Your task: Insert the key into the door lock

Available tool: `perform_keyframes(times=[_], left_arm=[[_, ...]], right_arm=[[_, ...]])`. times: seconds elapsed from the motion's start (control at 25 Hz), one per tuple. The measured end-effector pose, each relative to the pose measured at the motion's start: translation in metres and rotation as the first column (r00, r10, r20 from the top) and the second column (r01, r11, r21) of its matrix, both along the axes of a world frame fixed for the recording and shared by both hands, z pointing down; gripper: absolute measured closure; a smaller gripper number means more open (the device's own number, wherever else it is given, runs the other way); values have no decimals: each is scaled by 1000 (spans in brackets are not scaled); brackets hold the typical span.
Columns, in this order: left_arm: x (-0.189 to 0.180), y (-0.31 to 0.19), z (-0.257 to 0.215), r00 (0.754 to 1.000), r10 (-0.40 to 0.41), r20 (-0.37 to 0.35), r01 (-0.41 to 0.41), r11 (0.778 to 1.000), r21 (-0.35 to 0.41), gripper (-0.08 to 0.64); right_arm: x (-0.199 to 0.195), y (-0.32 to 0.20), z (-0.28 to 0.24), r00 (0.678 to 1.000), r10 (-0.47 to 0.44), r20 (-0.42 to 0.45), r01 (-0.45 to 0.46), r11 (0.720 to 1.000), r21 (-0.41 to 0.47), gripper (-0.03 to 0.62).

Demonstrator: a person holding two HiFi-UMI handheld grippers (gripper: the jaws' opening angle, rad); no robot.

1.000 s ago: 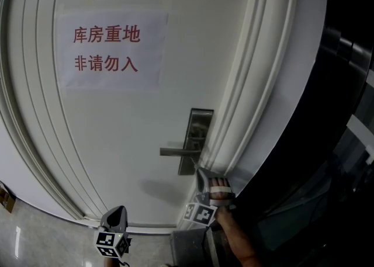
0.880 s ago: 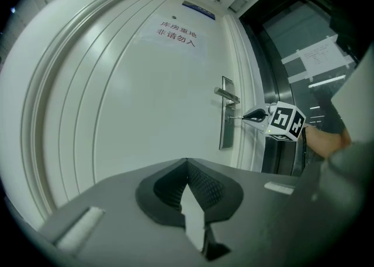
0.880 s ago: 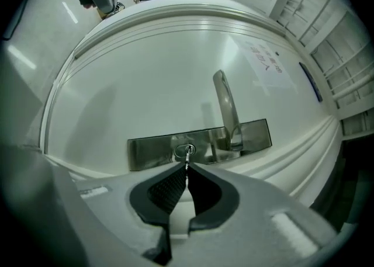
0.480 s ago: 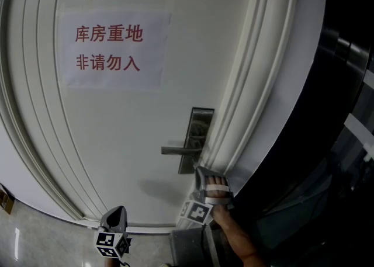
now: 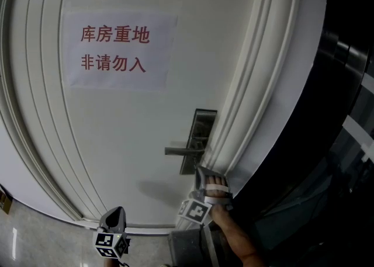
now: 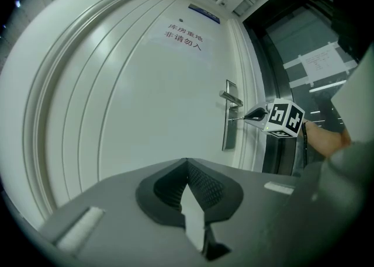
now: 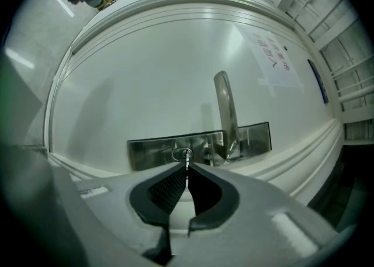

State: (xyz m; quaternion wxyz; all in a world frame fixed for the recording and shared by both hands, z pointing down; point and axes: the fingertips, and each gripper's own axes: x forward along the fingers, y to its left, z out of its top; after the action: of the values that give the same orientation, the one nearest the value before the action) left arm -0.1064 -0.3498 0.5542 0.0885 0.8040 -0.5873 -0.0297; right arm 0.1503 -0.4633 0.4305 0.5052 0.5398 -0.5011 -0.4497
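**Key at the keyhole**

Head view: right tongs (image 5: 200, 173) sit just below the lock plate (image 5: 198, 137); left tongs (image 5: 117, 214) hang well below-left of it.
Left gripper view: left tongs together, empty.
Right gripper view: right tongs clamp the key (image 7: 186, 161), its tip at the plate's keyhole (image 7: 182, 154).

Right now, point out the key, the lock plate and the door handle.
key (image 7: 187, 162): right gripper view, its blade.
lock plate (image 7: 149, 152): right gripper view, bare left end.
door handle (image 7: 225, 111): right gripper view, mid lever.
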Motion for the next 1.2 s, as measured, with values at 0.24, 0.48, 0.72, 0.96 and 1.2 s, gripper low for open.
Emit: perform_keyframes(times=[0.24, 0.48, 0.72, 0.96, 1.2], left_arm=[[-5, -2, 0, 1000, 5, 0, -5, 1000, 1, 557], [-7, -5, -1, 1000, 8, 1, -8, 1000, 2, 557], [-4, -8, -2, 1000, 18, 1, -18, 1000, 4, 557], [-4, -8, -2, 1000, 17, 3, -17, 1000, 3, 557], [-3, -7, -1, 1000, 18, 4, -18, 1000, 0, 557]], right_arm=[[-4, 1, -2, 1000, -1, -11, 1, 1000, 10, 581], [-2, 0, -1, 1000, 1, 12, -1, 1000, -7, 581], [0, 0, -1, 1000, 5, 12, -5, 1000, -5, 581], [2, -1, -1, 1000, 10, 11, -10, 1000, -7, 581], [4, -2, 0, 1000, 12, 16, -12, 1000, -8, 581]])
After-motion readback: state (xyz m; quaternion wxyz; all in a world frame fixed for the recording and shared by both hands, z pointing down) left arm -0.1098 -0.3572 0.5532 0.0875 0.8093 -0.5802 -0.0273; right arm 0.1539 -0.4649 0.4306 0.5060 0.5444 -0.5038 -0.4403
